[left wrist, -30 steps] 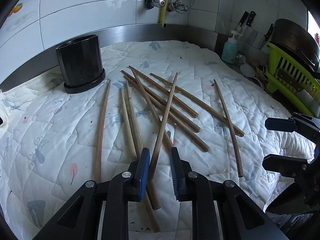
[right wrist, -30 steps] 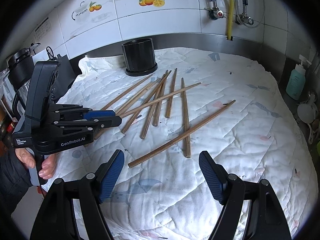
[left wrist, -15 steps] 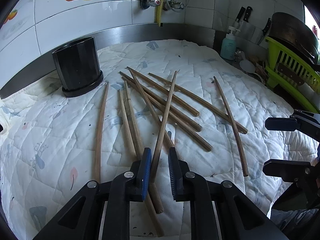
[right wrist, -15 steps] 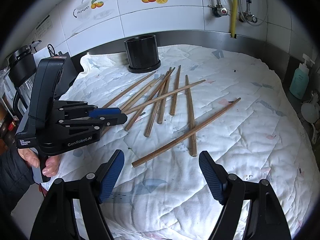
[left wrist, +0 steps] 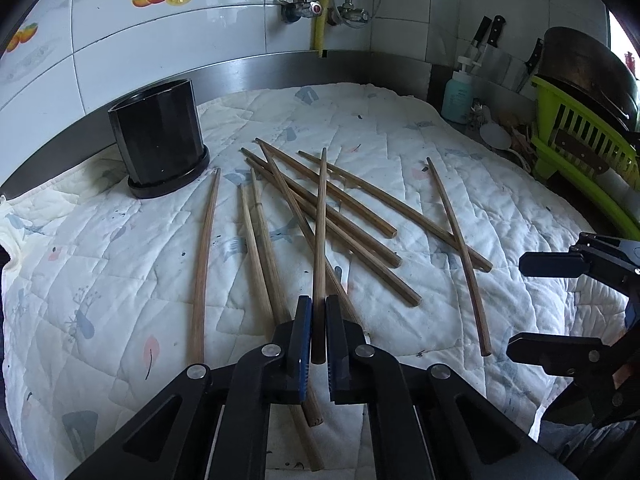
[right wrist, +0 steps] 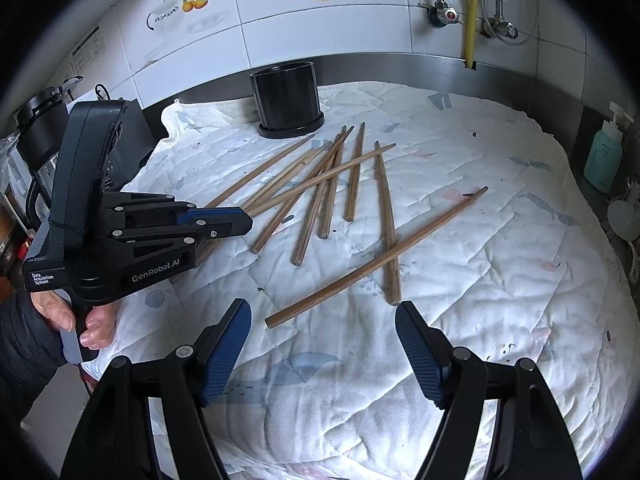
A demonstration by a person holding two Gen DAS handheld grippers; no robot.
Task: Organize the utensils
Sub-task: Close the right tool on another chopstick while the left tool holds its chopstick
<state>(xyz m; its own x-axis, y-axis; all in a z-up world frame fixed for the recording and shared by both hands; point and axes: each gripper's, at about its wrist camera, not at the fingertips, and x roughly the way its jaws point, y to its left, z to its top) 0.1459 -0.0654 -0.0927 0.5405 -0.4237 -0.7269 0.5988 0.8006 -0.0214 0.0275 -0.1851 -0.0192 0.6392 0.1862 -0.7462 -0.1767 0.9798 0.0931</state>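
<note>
Left gripper (left wrist: pixel 316 332): its pads are pinching one chopstick (left wrist: pixel 320 240) near its thick end, jaws nearly together around it; the shaft is pointing away toward the far edge of the quilted cloth (left wrist: pixel 400 120).
Right gripper (right wrist: pixel 324 344): it is hanging wide apart over the near edge of the cloth, gripping nothing.
Other chopsticks (left wrist: pixel 352 236): they are lying loose and crossed across the middle of the cloth, some under the pinched one.
Black holder (left wrist: pixel 158 136): it is standing upright near the far left corner of the cloth, apart from the pile.
Doing it well: I judge the lift should be going straight up so the tip is clearing the crossed sticks, then tipping the stick upright over the holder's mouth before loosening.
Risk: a grip this near the end is probably letting the long shaft swing.
</note>
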